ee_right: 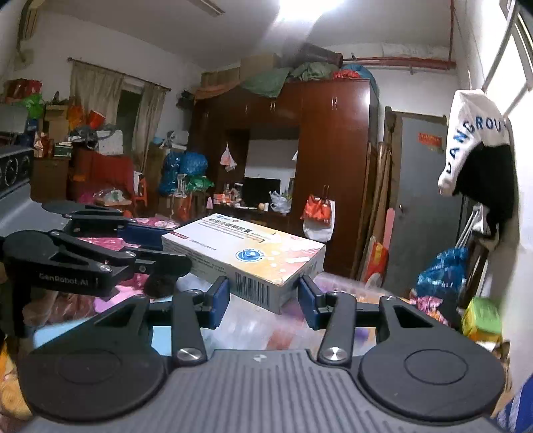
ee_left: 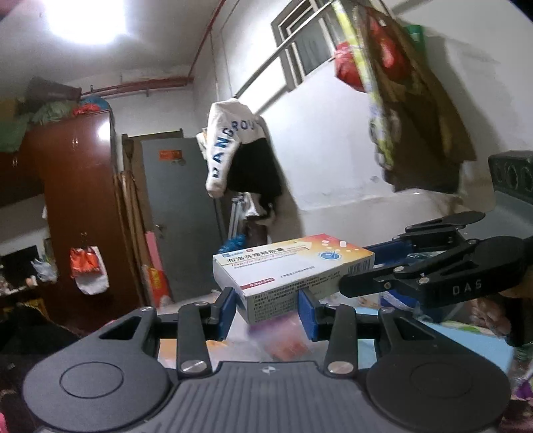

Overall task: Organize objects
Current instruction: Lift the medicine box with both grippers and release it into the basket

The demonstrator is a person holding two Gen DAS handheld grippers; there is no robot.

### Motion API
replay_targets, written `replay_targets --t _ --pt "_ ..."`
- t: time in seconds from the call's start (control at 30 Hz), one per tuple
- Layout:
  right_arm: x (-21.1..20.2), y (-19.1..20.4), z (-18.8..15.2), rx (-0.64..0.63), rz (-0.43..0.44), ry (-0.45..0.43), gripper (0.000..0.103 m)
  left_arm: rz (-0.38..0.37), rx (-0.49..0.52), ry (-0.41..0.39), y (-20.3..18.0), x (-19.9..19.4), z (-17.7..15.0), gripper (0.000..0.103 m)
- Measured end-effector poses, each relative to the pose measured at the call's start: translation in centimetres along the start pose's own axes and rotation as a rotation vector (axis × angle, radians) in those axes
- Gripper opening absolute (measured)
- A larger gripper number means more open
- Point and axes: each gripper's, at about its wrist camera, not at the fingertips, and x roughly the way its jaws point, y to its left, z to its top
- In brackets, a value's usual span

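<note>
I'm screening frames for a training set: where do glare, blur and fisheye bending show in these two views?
Left wrist view: ceiling light blown out, hanging bags motion-smeared, medicine box sharp between the left gripper pads. Right wrist view: glare at the ceiling, door and wardrobe edges bowed, surface under the right gripper blurred.

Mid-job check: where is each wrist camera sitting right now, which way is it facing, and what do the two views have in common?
Left wrist: sits behind the left gripper, facing the grey door and white wall; its blue pads flank the medicine box; the right gripper enters from the right.
Right wrist: sits behind the right gripper, facing the brown wardrobe and cluttered room; the left gripper enters from the left.
Shared: the same box held at opposite ends, the door, the wardrobe, the hanging white garment.
</note>
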Motion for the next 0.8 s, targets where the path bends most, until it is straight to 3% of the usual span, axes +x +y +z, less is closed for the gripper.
replay_targets --t 0.13,0.27,0.47,0.53,0.57,0.6,0.63,0.7,0.8 --pt "4.0 -0.4 2.1 -0.024 -0.015 0.029 0.049 0.022 -0.022 0.038 2.7 3.1 1.6 0.045" --pt "7.1 -0.5 1.2 -0.025 -0.021 0.09 0.049 0.054 -0.006 0.086 3.6 5.6 0.5 0.045" --pt "8.3 -0.1 -0.1 0.002 -0.016 0.119 0.05 0.085 -0.039 0.117 4.8 7.0 -0.5 0.045" --pt "8.5 0.3 -0.4 -0.011 -0.02 0.114 0.057 0.093 -0.034 0.119 5.1 7.2 -0.8 0.047" --pt "8.4 0.3 -0.6 -0.02 -0.016 0.106 0.064 0.104 -0.034 0.116 5.2 7.3 -0.9 0.051" --pt "8.3 0.3 -0.7 -0.038 -0.008 0.1 0.082 0.127 -0.037 0.119 5.3 7.5 -1.1 0.077" --pt "8.2 0.5 -1.0 -0.06 -0.019 0.096 0.097 0.148 -0.039 0.121 5.4 7.6 -1.2 0.095" --pt "7.6 0.3 -1.5 -0.078 -0.063 0.082 0.102 0.186 -0.051 0.12 5.6 7.7 -1.6 0.1" --pt "6.8 -0.9 -1.7 -0.01 -0.055 0.085 0.103 0.163 -0.079 0.118 5.9 7.5 -1.8 0.1"
